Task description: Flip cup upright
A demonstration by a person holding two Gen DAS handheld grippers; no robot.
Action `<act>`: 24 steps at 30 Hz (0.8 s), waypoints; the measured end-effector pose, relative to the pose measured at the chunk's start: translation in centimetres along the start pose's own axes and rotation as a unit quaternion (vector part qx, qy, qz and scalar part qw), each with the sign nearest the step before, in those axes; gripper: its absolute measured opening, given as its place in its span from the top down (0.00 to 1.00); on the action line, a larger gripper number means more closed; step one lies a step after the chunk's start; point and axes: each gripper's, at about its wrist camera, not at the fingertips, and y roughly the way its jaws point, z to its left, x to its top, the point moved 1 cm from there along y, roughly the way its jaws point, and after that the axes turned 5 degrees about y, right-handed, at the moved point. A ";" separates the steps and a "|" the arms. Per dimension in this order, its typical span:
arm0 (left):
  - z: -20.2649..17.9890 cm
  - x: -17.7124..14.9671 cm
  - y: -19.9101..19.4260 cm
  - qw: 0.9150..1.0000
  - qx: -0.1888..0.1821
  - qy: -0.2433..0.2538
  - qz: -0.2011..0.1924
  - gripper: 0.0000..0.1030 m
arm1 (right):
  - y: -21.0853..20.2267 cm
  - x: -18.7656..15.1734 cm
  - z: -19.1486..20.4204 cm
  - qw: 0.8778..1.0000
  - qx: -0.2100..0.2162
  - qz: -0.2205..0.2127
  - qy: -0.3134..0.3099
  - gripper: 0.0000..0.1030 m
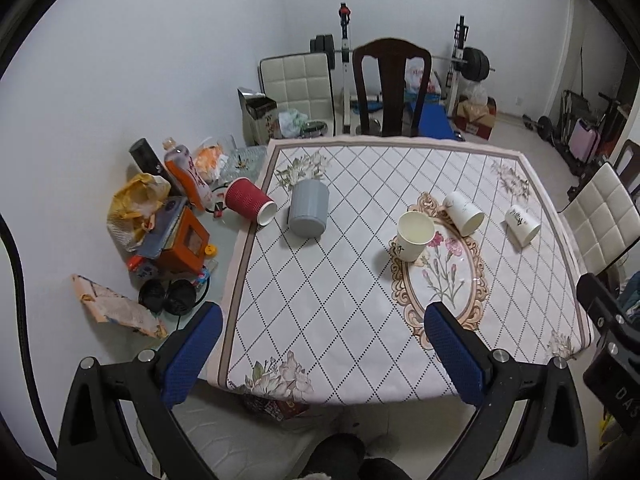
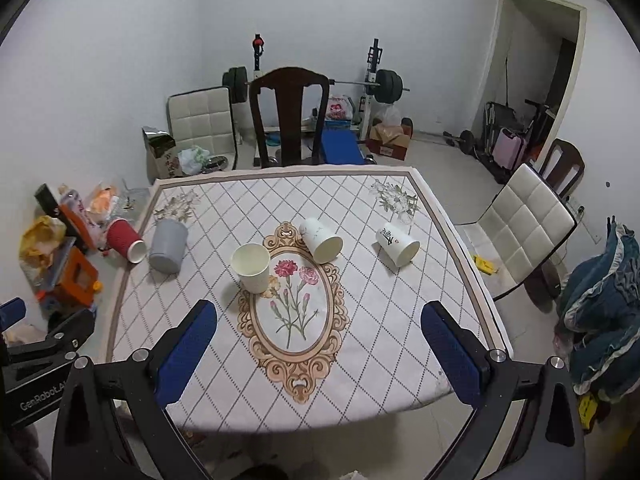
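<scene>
A cream paper cup [image 1: 414, 236] [image 2: 252, 267] stands upright near the table's middle. Two white paper cups lie on their sides: one [image 1: 464, 213] [image 2: 321, 239] just behind it, one [image 1: 522, 225] [image 2: 397, 246] further right. A red ribbed cup [image 1: 250, 201] [image 2: 125, 239] lies on its side at the left edge. A grey cup [image 1: 308, 208] [image 2: 168, 245] stands mouth down next to it. My left gripper [image 1: 324, 352] and right gripper [image 2: 320, 352] are both open and empty, held above the table's near edge, well short of the cups.
The table carries a patterned cloth [image 1: 340, 320] [image 2: 380, 320]. Clutter of boxes, bags and a bottle [image 1: 176, 208] fills the left strip. A dark wooden chair [image 1: 392, 88] stands behind; a white chair [image 2: 524, 220] stands to the right.
</scene>
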 end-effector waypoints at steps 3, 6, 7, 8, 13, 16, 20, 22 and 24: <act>-0.1 -0.8 -1.7 1.000 -0.003 -0.002 -0.009 0.00 | -2.2 -0.6 -0.4 1.000 0.006 -0.006 -0.003 0.00; -0.3 -1.3 -3.1 1.000 -0.002 -0.001 -0.020 0.00 | -3.8 -1.1 -0.9 1.000 0.010 -0.010 -0.003 0.00; -0.4 -1.5 -3.6 1.000 -0.001 -0.001 -0.023 0.00 | -4.2 -1.1 -1.1 1.000 0.011 -0.012 -0.003 0.00; -0.5 -1.6 -4.0 1.000 -0.002 -0.001 -0.027 0.00 | -4.5 -1.2 -1.2 1.000 0.010 -0.014 -0.002 0.00; -0.8 -2.0 -5.4 0.999 0.000 -0.004 -0.039 0.00 | -6.2 -1.5 -2.0 1.000 0.016 -0.021 -0.003 0.00; -0.9 -2.3 -6.1 0.999 0.004 -0.008 -0.045 0.00 | -6.7 -1.6 -2.3 1.000 0.016 -0.024 -0.006 0.00; -0.9 -2.5 -6.5 0.999 0.008 -0.017 -0.046 0.00 | -7.1 -1.8 -2.7 0.999 0.020 -0.024 -0.008 0.00; -0.8 -2.7 -6.6 0.999 0.009 -0.018 -0.046 0.00 | -7.1 -1.7 -2.8 0.999 0.022 -0.021 -0.010 0.00; -0.7 -2.8 -6.6 0.999 0.010 -0.019 -0.045 0.00 | -7.1 -1.7 -2.8 0.999 0.023 -0.019 -0.011 0.00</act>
